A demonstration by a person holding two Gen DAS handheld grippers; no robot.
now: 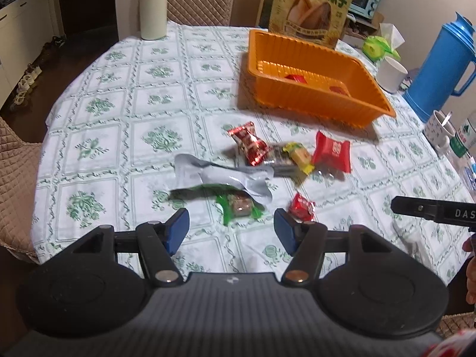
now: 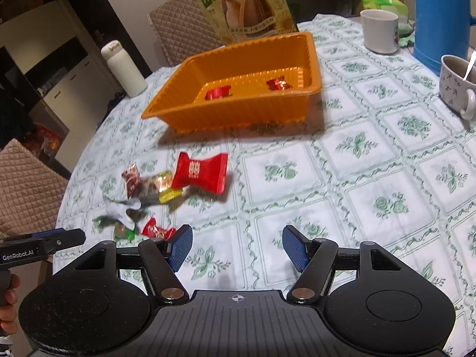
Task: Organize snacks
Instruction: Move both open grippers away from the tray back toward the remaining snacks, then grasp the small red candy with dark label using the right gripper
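An orange tray (image 1: 366, 87) (image 2: 175, 89) stands on the tablecloth with two red wrapped sweets (image 2: 218, 92) inside. In front of it lies a loose pile of snacks: a big red packet (image 1: 331, 152) (image 2: 200, 172), a dark red candy (image 1: 248, 142), a yellow sweet (image 1: 300, 156), a grey wrapper (image 1: 220, 177), a green-wrapped snack (image 1: 238, 205) and a small red sweet (image 1: 303, 207) (image 2: 154, 229). My left gripper (image 1: 231, 230) is open just short of the green snack, with nothing between its pads. My right gripper (image 2: 236, 247) is open over bare cloth to the right of the pile.
A tall seed bag (image 1: 312, 6) stands behind the tray. A white bottle (image 1: 153, 6), a blue jug (image 1: 440, 62), a white cup (image 2: 380, 31), a patterned mug (image 2: 458, 84) and a tissue pack (image 1: 379, 47) ring the table. Quilted chairs (image 2: 23, 184) stand at its edges.
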